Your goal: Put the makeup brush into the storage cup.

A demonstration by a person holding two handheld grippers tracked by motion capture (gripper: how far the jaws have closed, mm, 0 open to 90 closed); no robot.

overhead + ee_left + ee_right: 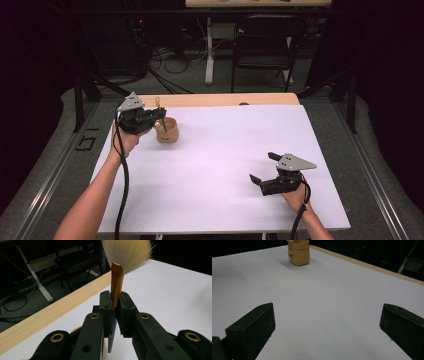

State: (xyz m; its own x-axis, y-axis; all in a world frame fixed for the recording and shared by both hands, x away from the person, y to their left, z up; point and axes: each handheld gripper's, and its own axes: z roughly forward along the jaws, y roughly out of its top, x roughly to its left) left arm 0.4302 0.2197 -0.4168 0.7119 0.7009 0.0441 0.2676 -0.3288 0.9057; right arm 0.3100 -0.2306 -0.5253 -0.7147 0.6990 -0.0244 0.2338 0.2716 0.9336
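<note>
My left gripper [161, 115] is shut on a brush [117, 285] with a gold ferrule, pale bristles and a dark handle. It holds the brush upright over a tan cup [167, 131] at the table's far left. In the left gripper view the jaws clamp the ferrule, bristles [128, 253] fanning above. My right gripper [263, 168] stands open at the near right with nothing between its fingers [253, 327]. The tan cup [298, 252] sits far ahead of it in the right gripper view.
A white sheet [220, 170] covers most of the wooden table [225, 99], whose bare strip runs along the far edge. A black chair [262, 45] and cables stand on the floor beyond. Dark curtains flank both sides.
</note>
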